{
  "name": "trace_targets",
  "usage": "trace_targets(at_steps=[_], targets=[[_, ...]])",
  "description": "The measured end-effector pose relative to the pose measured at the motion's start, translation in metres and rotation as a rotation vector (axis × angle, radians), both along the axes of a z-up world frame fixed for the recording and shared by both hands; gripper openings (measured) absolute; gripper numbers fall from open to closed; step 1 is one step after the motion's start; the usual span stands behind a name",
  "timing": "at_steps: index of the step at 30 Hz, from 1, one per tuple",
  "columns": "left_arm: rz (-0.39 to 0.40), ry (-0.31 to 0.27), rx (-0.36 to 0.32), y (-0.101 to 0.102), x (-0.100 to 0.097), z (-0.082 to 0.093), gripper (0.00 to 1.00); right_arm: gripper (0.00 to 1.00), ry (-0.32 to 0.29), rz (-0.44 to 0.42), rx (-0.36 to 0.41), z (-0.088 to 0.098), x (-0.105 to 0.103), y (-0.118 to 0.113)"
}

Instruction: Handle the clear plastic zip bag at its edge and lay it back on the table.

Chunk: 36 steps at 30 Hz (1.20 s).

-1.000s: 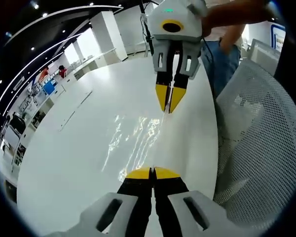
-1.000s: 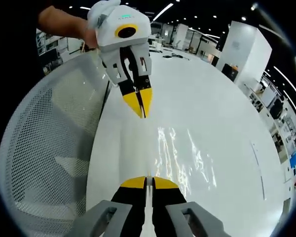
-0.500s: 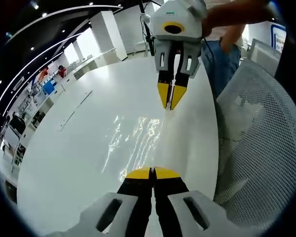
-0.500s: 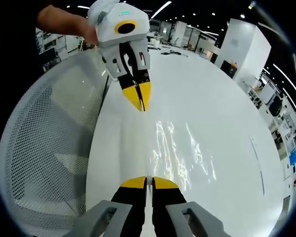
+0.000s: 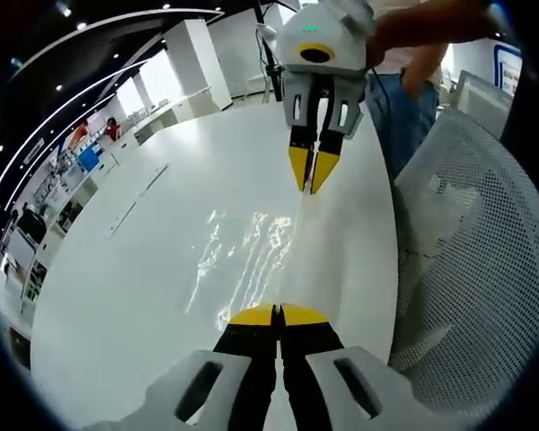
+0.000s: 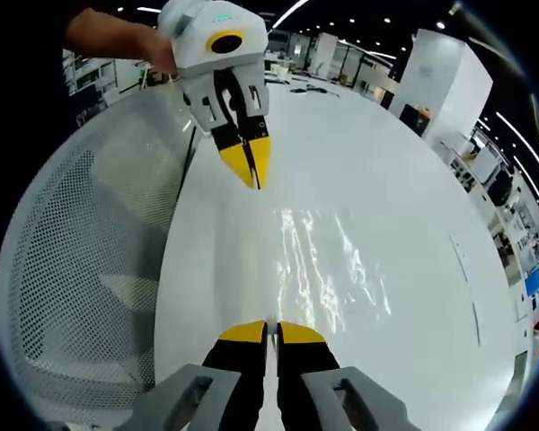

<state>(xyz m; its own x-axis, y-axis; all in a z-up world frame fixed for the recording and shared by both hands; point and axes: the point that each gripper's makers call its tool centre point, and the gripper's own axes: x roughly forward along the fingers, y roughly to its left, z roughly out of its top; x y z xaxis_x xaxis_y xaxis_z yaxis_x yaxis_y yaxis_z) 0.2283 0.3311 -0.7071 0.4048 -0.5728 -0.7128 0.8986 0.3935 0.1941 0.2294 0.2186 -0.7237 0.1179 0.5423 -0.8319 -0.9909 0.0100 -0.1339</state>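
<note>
The two grippers are moving a little farther apart than a moment ago, so the clear plastic zip bag (image 5: 251,256) is being pulled flatter between them. In the left gripper view, the left gripper with yellow tips (image 5: 278,315) is sitting at the bottom with its jaws pressed together on the near edge of the bag. The right gripper with the white body and yellow tips (image 5: 311,170) is coming in from the top, and its jaws are pinching the far end of the same edge. The bag is lying stretched over the shiny white round table (image 5: 144,269), and its wrinkles are catching the light. In the right gripper view, the right gripper (image 6: 267,331) is at the bottom, squeezing the bag (image 6: 328,269) edge, and the left gripper (image 6: 249,164) is facing it from above. A person's hand (image 6: 166,54) is holding it. A white mesh chair back (image 6: 81,260) is standing just beside the table (image 6: 404,296).
</note>
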Motion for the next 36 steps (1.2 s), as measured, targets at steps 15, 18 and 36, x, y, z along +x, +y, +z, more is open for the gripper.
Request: trace_targets(at_steps=[15, 18, 36], targets=[[-0.030, -0.010, 0.006, -0.002, -0.002, 0.000, 0.00, 0.00, 0.003, -0.011, -0.021, -0.004, 0.000, -0.010], [-0.037, -0.019, 0.010, -0.001, -0.002, -0.001, 0.00, 0.00, -0.003, -0.005, -0.012, -0.002, 0.000, -0.008], [-0.068, -0.056, 0.033, 0.004, -0.002, -0.002, 0.00, 0.13, 0.083, -0.079, 0.149, 0.017, -0.011, 0.021]])
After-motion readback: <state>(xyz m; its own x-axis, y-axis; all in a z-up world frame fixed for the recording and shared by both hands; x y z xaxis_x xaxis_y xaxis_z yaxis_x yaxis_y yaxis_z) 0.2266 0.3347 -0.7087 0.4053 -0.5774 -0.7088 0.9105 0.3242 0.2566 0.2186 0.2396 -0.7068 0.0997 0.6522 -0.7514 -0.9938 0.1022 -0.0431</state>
